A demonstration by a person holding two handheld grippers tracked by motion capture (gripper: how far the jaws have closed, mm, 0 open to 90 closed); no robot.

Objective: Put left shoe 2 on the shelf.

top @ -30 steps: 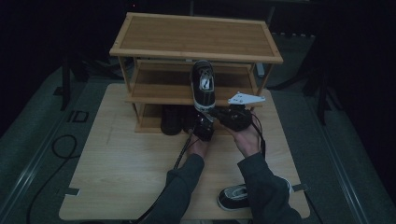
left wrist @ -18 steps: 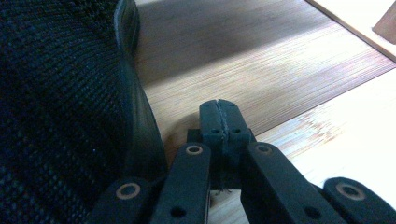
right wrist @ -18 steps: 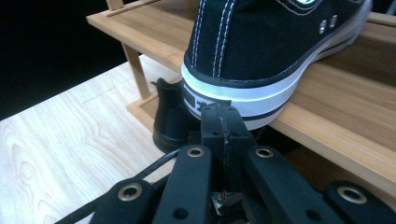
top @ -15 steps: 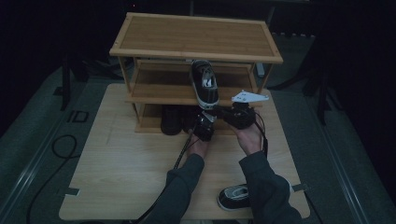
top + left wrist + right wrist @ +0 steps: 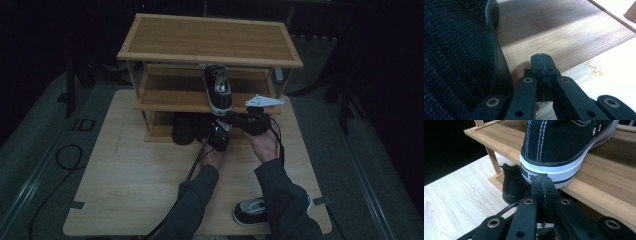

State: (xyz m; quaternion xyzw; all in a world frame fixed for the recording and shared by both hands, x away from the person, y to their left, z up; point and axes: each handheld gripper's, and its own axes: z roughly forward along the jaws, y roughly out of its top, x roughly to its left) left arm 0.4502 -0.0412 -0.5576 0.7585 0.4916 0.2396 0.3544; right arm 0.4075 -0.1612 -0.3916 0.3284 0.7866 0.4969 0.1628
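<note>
A black canvas sneaker with a white rubber sole (image 5: pixel 218 88) stands on the middle shelf of a three-tier bamboo shoe rack (image 5: pixel 210 35), at the far side of the pale wooden bench (image 5: pixel 135 185). Its heel faces the person and overhangs the near edge of that shelf a little. In the right gripper view the heel (image 5: pixel 549 165) rises just behind the tips of the right claw (image 5: pixel 543 182), whose two black jaws are pressed together with nothing between them; whether the tips touch the white sole cannot be told. In the high view the right claw (image 5: pixel 231 116) reaches in from the right, just below the sneaker's heel.

The left claw (image 5: pixel 541 61) is also pressed together and pinches nothing. In its own view it lies low over the bottom shelf's bamboo slats, just beside a black knit shoe (image 5: pixel 456 57) that rises at its left. In the high view the left claw (image 5: pixel 212 127) points into the bottom tier, near the dark shoes (image 5: pixel 183 129) standing there.

Another black sneaker with a white sole (image 5: pixel 252 212) lies on the near edge of the bench, beside the person's right sleeve (image 5: pixel 285 200).
</note>
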